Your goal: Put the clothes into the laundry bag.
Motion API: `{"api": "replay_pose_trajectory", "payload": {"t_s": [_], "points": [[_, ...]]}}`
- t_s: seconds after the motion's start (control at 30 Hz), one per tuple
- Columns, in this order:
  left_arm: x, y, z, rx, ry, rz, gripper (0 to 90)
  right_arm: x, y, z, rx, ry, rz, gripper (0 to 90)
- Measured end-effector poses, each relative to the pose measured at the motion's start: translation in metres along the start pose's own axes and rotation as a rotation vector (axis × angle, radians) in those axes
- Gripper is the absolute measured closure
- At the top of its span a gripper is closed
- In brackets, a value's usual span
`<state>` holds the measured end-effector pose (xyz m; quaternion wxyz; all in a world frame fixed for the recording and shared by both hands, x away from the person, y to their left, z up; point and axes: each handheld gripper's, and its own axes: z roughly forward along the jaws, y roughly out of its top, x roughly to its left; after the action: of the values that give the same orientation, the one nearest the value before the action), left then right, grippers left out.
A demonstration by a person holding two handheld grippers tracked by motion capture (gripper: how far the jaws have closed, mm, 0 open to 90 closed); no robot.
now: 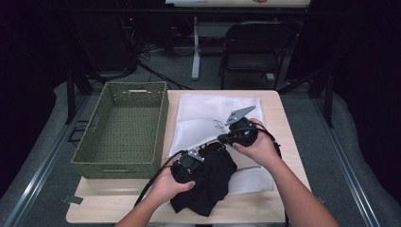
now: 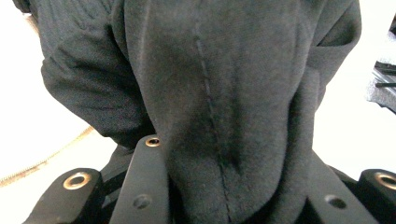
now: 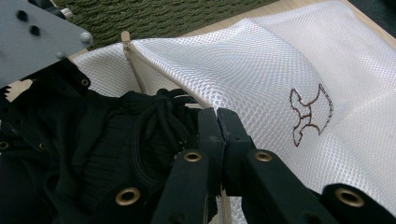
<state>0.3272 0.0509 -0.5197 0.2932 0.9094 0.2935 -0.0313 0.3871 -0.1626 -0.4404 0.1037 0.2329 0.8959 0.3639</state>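
Moment of loading, seen from above and along both sets of jaws.

1. Left gripper (image 1: 197, 163): jaws set narrow and clamped on a thick fold of the black garment (image 1: 210, 187), with cloth bulging out between and past both jaws in the left gripper view. Fold and its seam lined up with the jaws, pointing away from the hand.

2. Right gripper (image 3: 217, 115): jaws fully together, pinching the upper lip of the white mesh bag (image 3: 266, 70) beside its zipper edge (image 3: 134, 70), the lip held up off the table (image 1: 286, 130).

3. Garment: bunched on the near half of the table, partly on the bag's lower layer, its far end and a black cord (image 3: 154, 123) already touching the raised lip (how far inside, impossible to tell).

4. Key relation: bag mouth directly beyond the garment, on the side toward the right hand; bag's long axis running away from the person toward the table's far edge. Left hand nearer the garment, right hand nearer the mouth.

5. Judged next move: a push by the left hand along the fold's own line, under the held lip. Likely snag: cloth catching on the zipper.

6. Green woven basket (image 1: 137, 86): at the left, apart from both hands.
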Motion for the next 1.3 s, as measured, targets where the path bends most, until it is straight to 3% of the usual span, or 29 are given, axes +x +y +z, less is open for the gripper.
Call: {"api": "replay_pose_trajectory", "payload": {"t_s": [1.3], "points": [[0.015, 0.021, 0.009, -0.036, 0.014, -0.089, 69.6, 0.007, 0.001, -0.001, -0.004, 0.009, -0.023, 89.3]]}}
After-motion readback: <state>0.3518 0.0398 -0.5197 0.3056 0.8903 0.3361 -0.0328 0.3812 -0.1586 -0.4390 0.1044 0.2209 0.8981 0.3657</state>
